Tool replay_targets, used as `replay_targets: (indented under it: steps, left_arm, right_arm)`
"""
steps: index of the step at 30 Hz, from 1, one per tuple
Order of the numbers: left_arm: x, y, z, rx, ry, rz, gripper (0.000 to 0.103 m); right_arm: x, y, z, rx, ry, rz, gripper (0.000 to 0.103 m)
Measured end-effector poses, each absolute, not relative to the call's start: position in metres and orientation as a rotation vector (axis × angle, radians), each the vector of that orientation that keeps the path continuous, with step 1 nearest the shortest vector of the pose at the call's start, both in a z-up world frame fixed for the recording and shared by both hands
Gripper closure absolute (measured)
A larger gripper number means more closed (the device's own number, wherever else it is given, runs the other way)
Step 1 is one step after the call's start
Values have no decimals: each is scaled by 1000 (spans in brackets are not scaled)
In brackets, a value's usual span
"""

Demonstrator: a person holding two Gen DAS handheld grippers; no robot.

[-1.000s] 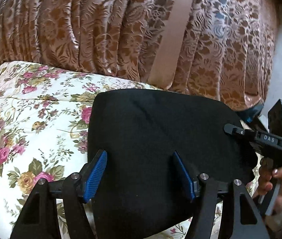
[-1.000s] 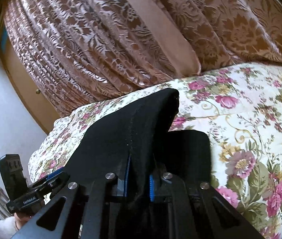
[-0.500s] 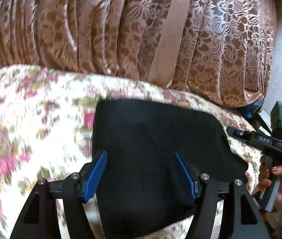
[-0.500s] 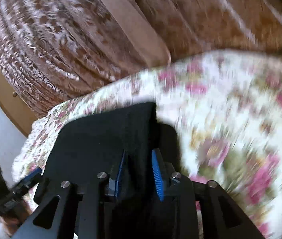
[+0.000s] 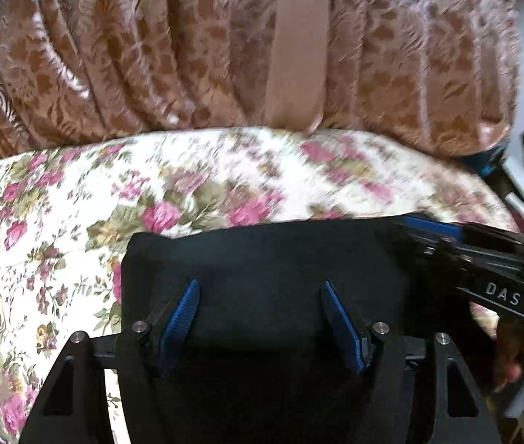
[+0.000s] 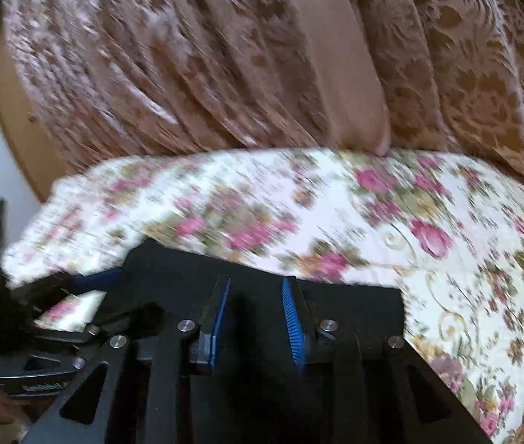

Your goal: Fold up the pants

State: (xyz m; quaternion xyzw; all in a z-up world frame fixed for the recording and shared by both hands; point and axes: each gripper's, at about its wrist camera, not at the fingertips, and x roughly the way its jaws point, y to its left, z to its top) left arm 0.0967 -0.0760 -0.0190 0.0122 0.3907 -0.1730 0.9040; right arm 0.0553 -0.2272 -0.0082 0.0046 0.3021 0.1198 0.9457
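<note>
2 grippers hang over the folded black pants [image 5: 262, 259], which lie as a flat, neat rectangle on the near part of the flowered bedspread [image 5: 77, 203]. Left gripper [image 5: 262, 318] stands wide apart and grips nothing; right gripper [image 6: 256, 318] is narrowly parted, also empty. To finish well, lift both straight clear so no pad drags the top layer, and check the edges stay lined up
</note>
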Motion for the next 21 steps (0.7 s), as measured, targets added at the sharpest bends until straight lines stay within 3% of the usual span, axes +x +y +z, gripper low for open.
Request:
replay_targets:
  steps: [7,21]
  left_arm:
    - [114,-70,-49,-47,799,-383,26]
    - [116,-61,-58,-118,764,-404,24]
  right_arm:
    - [64,-265,-52,97,600,207,75]
    - [78,-271,-58,161,589,222,75]
